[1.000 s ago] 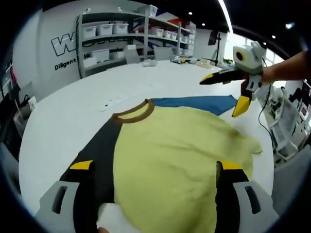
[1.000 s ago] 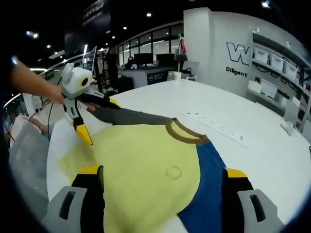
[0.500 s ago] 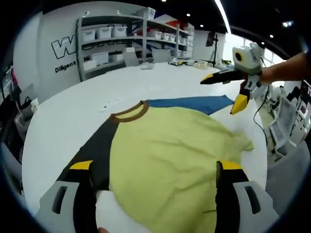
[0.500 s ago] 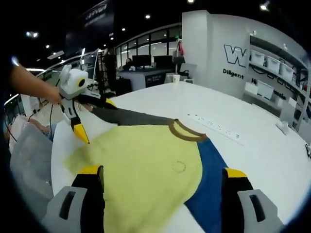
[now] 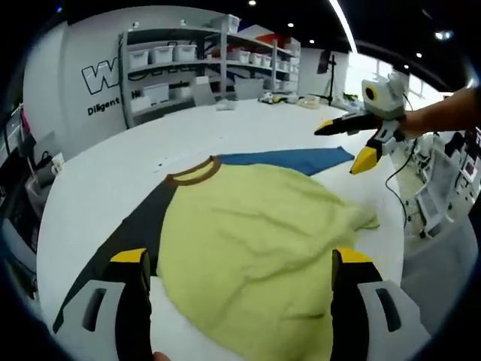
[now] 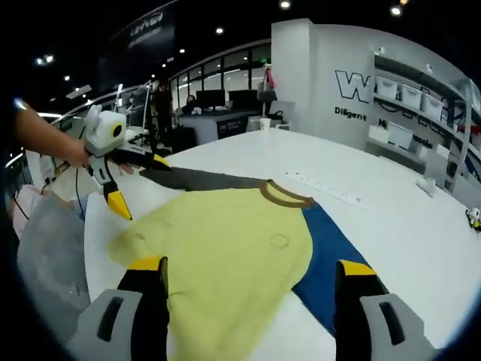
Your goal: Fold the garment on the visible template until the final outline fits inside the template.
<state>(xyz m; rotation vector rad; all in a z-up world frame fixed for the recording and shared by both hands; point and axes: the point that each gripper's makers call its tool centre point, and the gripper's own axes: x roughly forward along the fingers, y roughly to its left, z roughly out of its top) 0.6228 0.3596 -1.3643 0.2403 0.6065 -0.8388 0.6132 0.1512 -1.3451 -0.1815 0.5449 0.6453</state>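
One white table (image 5: 98, 162) carried the whole scene, a broad surface with bare room on every side of the cloth, most of it beyond the collar toward the shelving.

One garment (image 5: 255, 233) lay spread on it: a T-shirt with a yellow body, one dark grey sleeve (image 5: 128, 233) and one blue sleeve (image 5: 289, 160), and a brown collar (image 5: 192, 171). In the left gripper view the collar pointed away from the camera, so the body's long axis ran from the near hem to the far neck, while the two sleeves stretched crosswise. The yellow cloth was rumpled and bunched at its corner beside the blue sleeve, and the near hem reached down between the left gripper's jaws. In the right gripper view the garment (image 6: 225, 256) lay with the blue side at the right and the grey sleeve at the far left.

Two grippers were in use. The left gripper (image 5: 237, 259) stood wide open over the near hem, holding nothing. The right gripper (image 6: 252, 267) also stood wide open and empty over the shirt. Seen from the left gripper view, it (image 5: 346, 143) hung above the table just past the blue sleeve's end, clear of the cloth.

One power strip (image 6: 331, 192) lay flat on the table beyond the collar, well apart from the shirt.
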